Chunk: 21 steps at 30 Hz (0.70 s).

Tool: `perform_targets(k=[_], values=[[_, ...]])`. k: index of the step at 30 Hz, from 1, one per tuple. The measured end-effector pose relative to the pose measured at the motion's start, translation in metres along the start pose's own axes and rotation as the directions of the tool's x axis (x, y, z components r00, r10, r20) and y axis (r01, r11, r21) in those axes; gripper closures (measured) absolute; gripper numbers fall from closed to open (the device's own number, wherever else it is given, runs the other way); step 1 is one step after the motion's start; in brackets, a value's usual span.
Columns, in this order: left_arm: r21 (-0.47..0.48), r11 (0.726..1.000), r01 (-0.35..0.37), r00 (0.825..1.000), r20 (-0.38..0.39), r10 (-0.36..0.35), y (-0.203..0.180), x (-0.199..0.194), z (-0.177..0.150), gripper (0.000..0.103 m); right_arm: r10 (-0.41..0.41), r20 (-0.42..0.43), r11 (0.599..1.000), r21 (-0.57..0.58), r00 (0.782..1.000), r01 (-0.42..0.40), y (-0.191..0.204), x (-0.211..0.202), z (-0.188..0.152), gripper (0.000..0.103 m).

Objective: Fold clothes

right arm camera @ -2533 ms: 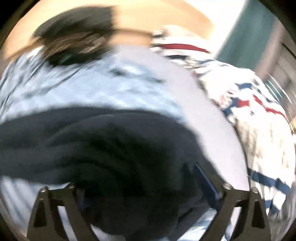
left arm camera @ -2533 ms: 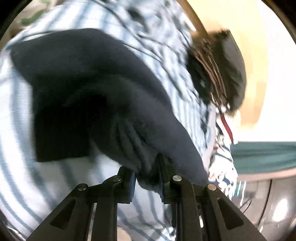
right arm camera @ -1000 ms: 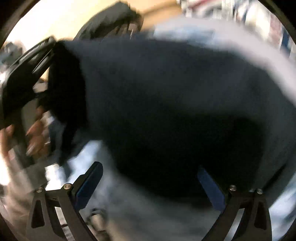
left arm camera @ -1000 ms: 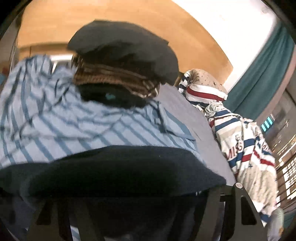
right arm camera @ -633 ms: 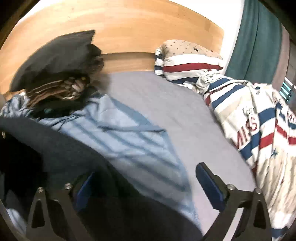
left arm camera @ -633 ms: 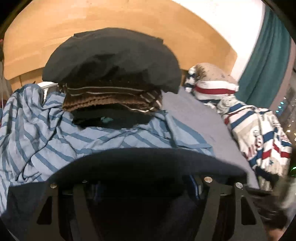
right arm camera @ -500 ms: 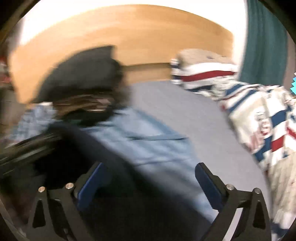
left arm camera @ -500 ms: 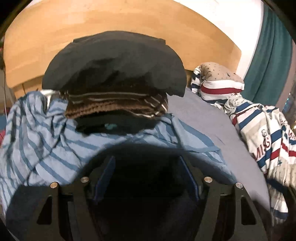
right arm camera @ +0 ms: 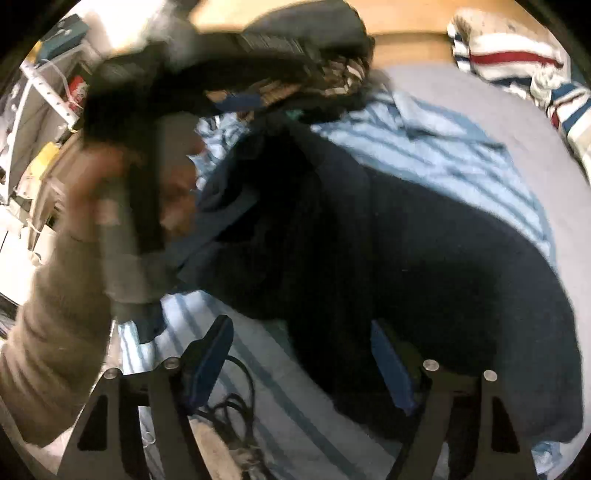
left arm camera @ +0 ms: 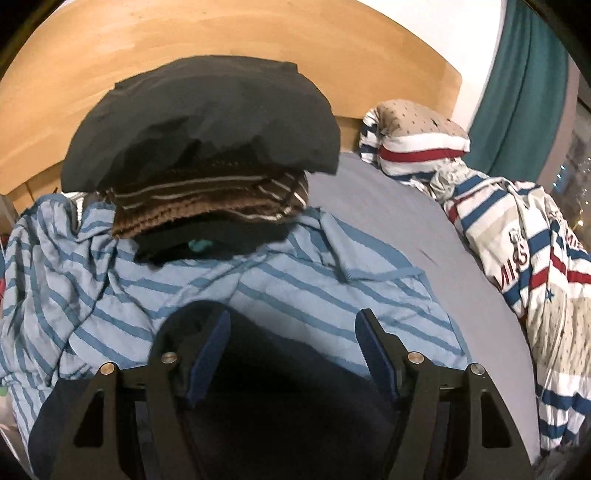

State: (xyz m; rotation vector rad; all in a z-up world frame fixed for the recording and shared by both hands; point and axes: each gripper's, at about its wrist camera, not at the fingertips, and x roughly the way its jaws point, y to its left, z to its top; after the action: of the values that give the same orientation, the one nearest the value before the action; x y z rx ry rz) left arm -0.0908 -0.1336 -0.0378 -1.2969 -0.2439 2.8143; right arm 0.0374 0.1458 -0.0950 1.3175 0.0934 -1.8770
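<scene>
Wooden headboard (left arm camera: 258, 33), teal curtain (left arm camera: 517, 85), white wall (left arm camera: 469, 29)

We see a wooden headboard (left arm camera: 258, 40) at the bed's far edge, with a striped pillow (left arm camera: 417, 144) against its right end. A teal curtain (left arm camera: 524, 88) hangs beyond the bed's right corner, and a patterned duvet (left arm camera: 535, 266) lies bunched along the right edge.

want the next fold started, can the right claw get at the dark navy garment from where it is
Probably yes. The right claw stands open just over the dark navy garment on the blue striped shirt, its jaws have just been closing, and nothing lies between. The left claw is off to the side.
</scene>
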Motion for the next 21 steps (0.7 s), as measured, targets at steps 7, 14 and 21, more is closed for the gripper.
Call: perform_targets(k=[7, 14, 21], values=[[-0.045, 0.998, 0.049, 0.997, -0.053, -0.052, 0.002, 0.003, -0.013, 0.032, -0.147, -0.198, 0.984, 0.072, 0.969, 0.164, -0.015, 0.021, -0.022, 0.028], [-0.046, 0.997, 0.066, 0.996, -0.063, -0.069, 0.005, -0.013, -0.023, 0.032, -0.065, -0.360, 0.989, 0.098, 0.931, 0.107, -0.019, 0.087, -0.051, 0.037], [-0.008, 1.000, 0.006, 0.997, -0.081, -0.007, 0.019, -0.020, -0.026, 0.032, -0.325, -0.109, 0.945, 0.007, 0.939, 0.328, -0.051, 0.070, 0.029, 0.067]])
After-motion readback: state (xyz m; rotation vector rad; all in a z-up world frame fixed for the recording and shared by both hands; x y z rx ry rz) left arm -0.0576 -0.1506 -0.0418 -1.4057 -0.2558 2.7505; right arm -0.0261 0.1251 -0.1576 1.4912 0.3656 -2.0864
